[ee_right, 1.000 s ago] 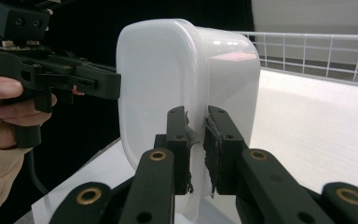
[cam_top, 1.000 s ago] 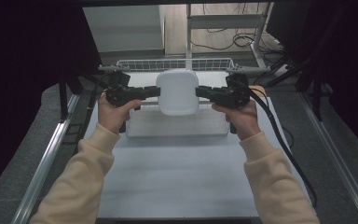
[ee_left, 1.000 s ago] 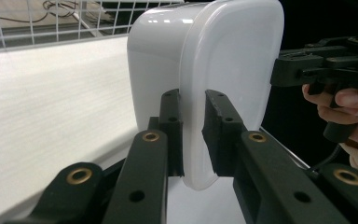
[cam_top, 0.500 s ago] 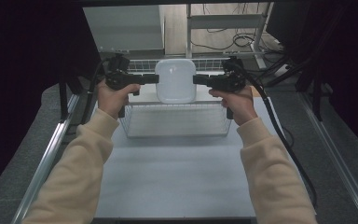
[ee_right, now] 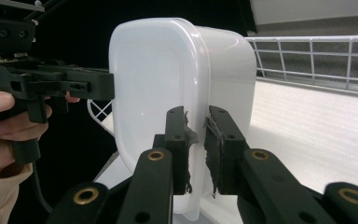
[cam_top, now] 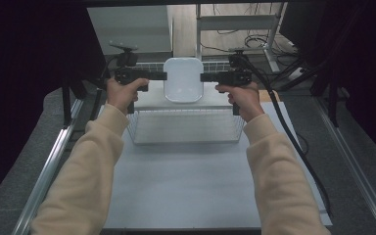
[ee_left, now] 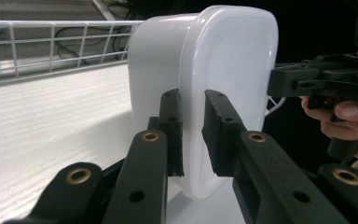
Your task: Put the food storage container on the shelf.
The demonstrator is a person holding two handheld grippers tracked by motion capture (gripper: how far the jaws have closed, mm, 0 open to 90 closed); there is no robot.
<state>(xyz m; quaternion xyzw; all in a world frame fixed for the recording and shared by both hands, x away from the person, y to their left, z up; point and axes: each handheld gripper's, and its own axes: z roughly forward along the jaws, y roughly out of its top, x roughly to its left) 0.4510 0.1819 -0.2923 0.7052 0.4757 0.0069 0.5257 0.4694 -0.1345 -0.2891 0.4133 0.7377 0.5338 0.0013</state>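
Observation:
A white plastic container point(cam_top: 183, 79) with rounded corners stands on its side, its opening toward me, resting on a white raised shelf point(cam_top: 152, 100) at the table's far side. My left gripper point(cam_top: 162, 76) is shut on the container's left rim, and my right gripper point(cam_top: 203, 77) is shut on its right rim. In the left gripper view the black jaws pinch the container point(ee_left: 205, 70) rim at my left gripper point(ee_left: 193, 135). In the right gripper view the worn pads clamp the container point(ee_right: 168, 74) rim at my right gripper point(ee_right: 196, 144).
A white wire basket point(cam_top: 183, 126) stands on the table just in front of the shelf. Another wire rack point(cam_top: 152, 66) runs behind the shelf. Metal rails point(cam_top: 49, 166) flank the white tabletop point(cam_top: 186, 186). Cables point(cam_top: 293, 137) trail from the right gripper.
Both grippers have carried the container away from me, over the wire basket, to the raised shelf behind it. The grip on both rims has stayed the same.

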